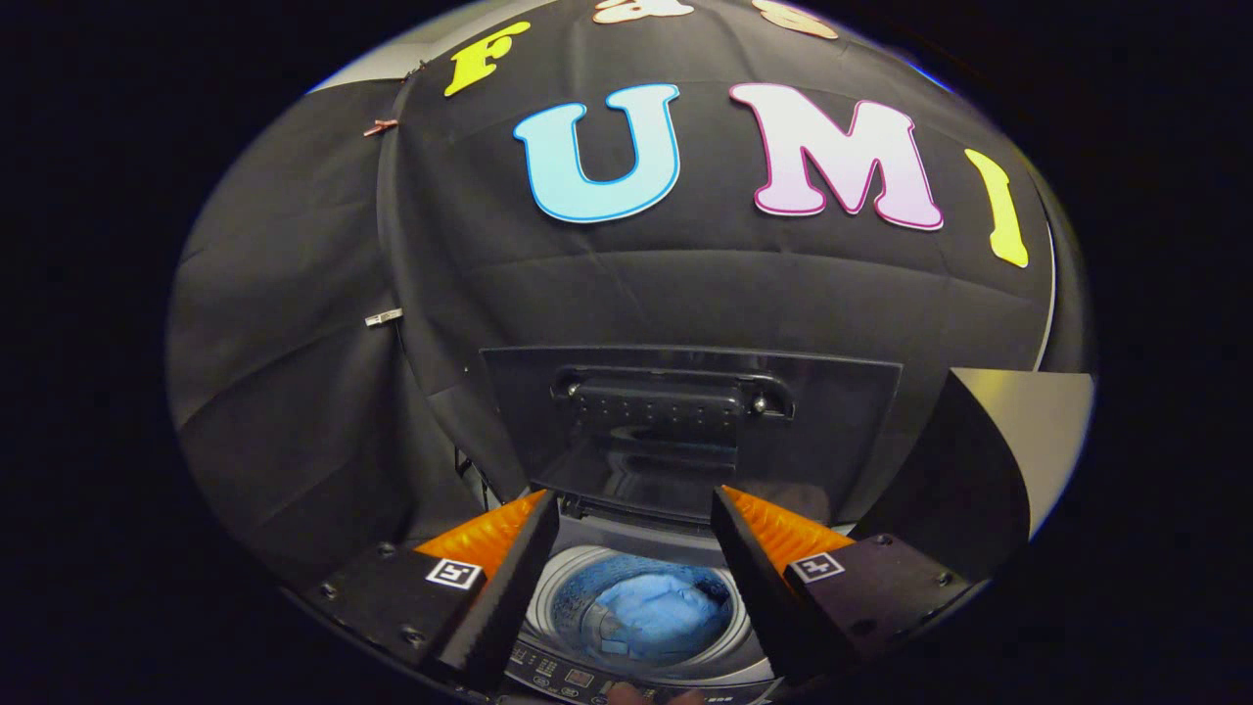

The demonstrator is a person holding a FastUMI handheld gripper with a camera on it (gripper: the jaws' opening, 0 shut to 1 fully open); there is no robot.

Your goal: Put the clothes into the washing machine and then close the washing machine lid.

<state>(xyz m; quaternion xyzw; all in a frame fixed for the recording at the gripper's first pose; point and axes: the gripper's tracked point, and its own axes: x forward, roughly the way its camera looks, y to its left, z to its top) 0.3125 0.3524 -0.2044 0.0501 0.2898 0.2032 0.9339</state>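
Gripper: we see the gripper point(636, 548) poised above the machine, looking down and forward; its fingers point(509, 578) stand wide apart and hold nothing.
Washing machine: a top-loader, the washing machine point(636, 676) lies below and between the fingers; its drum mouth faces straight up toward us.
Clothes: a light blue bundle of clothes point(661, 612) lies inside the drum point(563, 597), roughly centred – crumpled, so we cannot name a long axis or tell one garment from several.
Lid: the lid point(685, 431) stands open, raised nearly upright beyond the fingers, its inner face toward us; its long axis runs side to side and a dark handle bar point(671, 397) crosses its upper part.
Control panel: a strip of buttons, the control panel point(578, 678), sits at the near rim – partly cut off, markings too small to make out.
Hidden: the fingers cover both sides of the drum rim; the machine's body is out of view.
Unclear: a small rounded shape at the near rim, possibly a fingertip; we cannot tell.
Side: a dark angled panel point(964, 480) stands just right of the lid.
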